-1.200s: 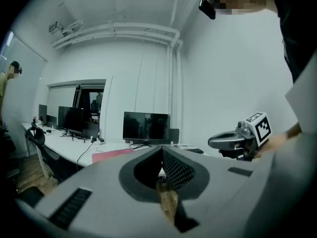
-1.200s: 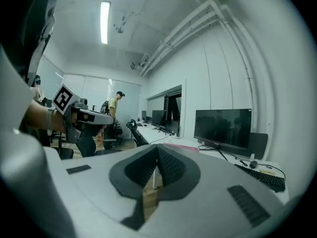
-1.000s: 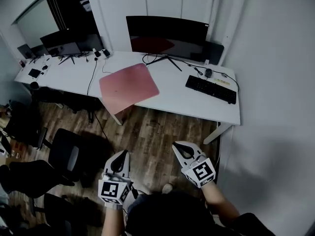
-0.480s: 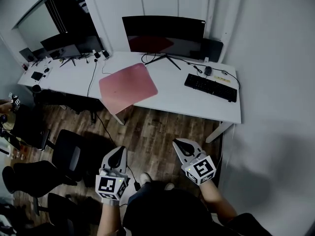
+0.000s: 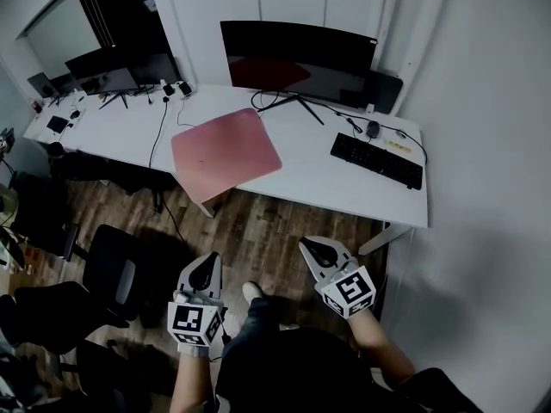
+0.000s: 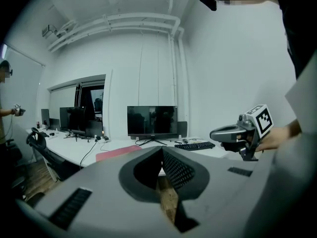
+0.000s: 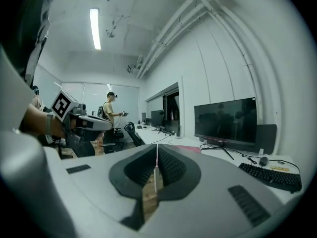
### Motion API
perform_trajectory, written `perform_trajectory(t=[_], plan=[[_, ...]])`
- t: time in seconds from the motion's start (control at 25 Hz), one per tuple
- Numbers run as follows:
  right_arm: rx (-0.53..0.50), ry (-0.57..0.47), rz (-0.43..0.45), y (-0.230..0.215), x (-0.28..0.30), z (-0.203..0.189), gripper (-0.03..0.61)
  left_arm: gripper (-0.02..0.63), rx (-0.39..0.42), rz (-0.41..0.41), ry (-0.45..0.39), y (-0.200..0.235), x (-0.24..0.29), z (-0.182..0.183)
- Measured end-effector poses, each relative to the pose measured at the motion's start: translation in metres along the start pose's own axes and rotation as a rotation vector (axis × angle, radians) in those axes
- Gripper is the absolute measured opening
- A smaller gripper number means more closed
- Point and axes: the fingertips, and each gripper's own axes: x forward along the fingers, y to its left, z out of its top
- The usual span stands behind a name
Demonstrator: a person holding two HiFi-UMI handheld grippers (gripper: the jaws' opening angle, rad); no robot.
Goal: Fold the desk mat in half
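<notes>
Nearest, both grippers hang over the wooden floor (image 5: 275, 231): left gripper (image 5: 210, 258) and right gripper (image 5: 306, 247) each have their fingers pressed together on nothing. All I can read is a black square marker on each cube (image 5: 190, 321). A black office chair (image 5: 116, 269) stands left of them. Farther off, the pink desk mat (image 5: 225, 151) lies flat on the white table (image 5: 327, 183), one corner overhanging the front edge, a black keyboard (image 5: 376, 160) to its right and a dark monitor (image 5: 297, 58) behind.

The person holds both tools out low in front of the body, left tool (image 5: 205, 273) and right tool (image 5: 313, 253) side by side, each empty with jaws pressed together.
</notes>
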Motion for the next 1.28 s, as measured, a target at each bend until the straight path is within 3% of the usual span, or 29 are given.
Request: perform_trajectory(t=[0.32, 0.68, 0.96, 1.28], plan=[[-0.01, 0.065, 0.031, -0.022, 0.116, 0.004, 0.015, 0.005, -0.078, 0.01, -0.001, 0.099, 0.062, -0.004], [-0.038, 0.113, 0.051, -0.038, 0.242, 0.015, 0.017, 0.005, -0.096, -0.005, 0.011, 0.205, 0.121, -0.009], [-0.079, 0.157, 0.097, -0.043, 0.308, 0.01, 0.017, 0.006, -0.106, -0.003, 0.051, 0.25, 0.145, -0.027], [-0.106, 0.214, 0.177, -0.065, 0.354, 0.002, 0.017, 0.006, -0.139, 0.034, 0.113, 0.268, 0.17, -0.042]])
